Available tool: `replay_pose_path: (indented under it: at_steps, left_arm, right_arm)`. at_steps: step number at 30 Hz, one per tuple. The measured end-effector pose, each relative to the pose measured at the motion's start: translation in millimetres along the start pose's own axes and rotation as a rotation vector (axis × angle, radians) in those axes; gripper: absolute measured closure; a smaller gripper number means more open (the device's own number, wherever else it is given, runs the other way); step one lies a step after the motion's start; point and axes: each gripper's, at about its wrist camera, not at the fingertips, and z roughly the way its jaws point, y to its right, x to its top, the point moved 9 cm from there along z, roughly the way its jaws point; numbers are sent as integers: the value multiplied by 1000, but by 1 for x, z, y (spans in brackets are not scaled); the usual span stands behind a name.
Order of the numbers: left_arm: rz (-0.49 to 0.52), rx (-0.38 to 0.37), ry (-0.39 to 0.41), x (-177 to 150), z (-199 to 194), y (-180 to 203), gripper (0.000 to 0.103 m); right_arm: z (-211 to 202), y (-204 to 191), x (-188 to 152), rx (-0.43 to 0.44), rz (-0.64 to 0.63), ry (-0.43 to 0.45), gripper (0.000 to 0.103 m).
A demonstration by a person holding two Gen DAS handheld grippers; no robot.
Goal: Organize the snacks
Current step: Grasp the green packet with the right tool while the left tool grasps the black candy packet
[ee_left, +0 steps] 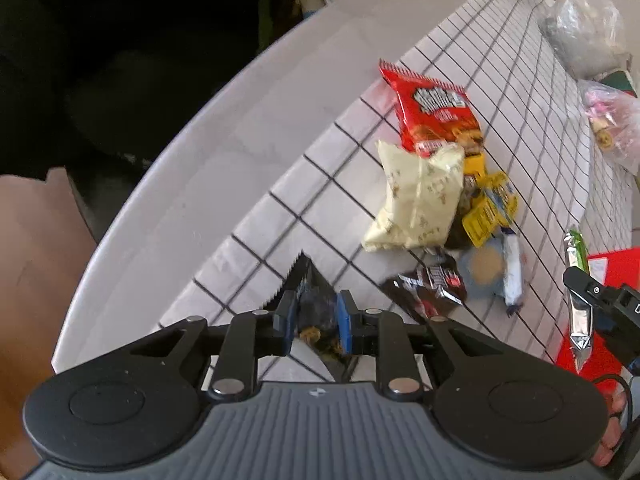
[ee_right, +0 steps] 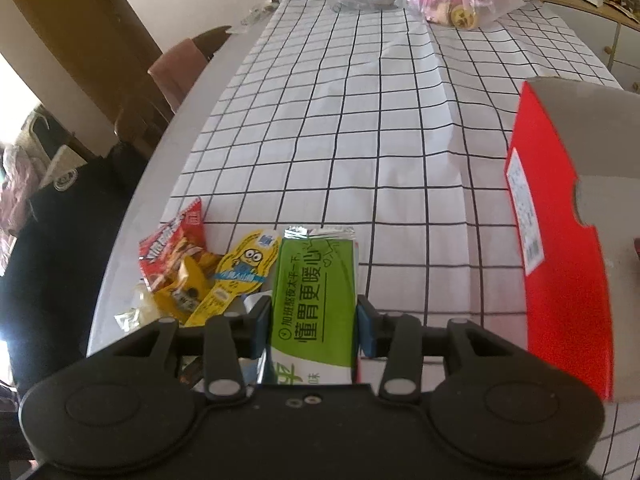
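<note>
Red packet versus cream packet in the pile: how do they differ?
The red packet is glossy with bold print; the cream packet is pale with small faint motifs. The red packet lies farther from the left gripper, its lower end tucked under the cream packet. Both lie loose on the checked cloth.

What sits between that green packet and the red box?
Nothing visible: the green packet, clamped in the right gripper, faces only bare checked cloth before the red box. The snack pile lies on its other side.
</note>
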Motion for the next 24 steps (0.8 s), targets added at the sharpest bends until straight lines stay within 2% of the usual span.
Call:
replay_pose_path:
  at_steps: [2,4,5,8,15,17,20,24]
  left_arm:
    - [-2,-4,-8,-4,-1,0,71]
    - [-21,-16,-23,-7,-1,0,34]
    - [-37,-28,-25,-8,-1,0,30]
    - [-56,-11,-40,-10,2,3,29]
    - [-207,13,-75,-3,22,-2,31]
    - [-194,26,-80,-3,27,0,41]
    - [-169,44,-68,-4,27,2,45]
    - [-122,63,-63,-10,23,4,58]
  right_arm:
    - [-7,-1,-2,9,10,9,62]
    - [-12,-2,-5,15,15,19,62]
    - [-15,-1,-6,16,21,23,62]
    - [-23,0,-11,17,34,36,62]
    - [-44,11,-19,-5,59,67,62]
    - [-48,14,-23,-13,67,70,62]
    - [-55,20,-29,-24,76,74,62]
    - [-62,23,-37,-38,87,81,62]
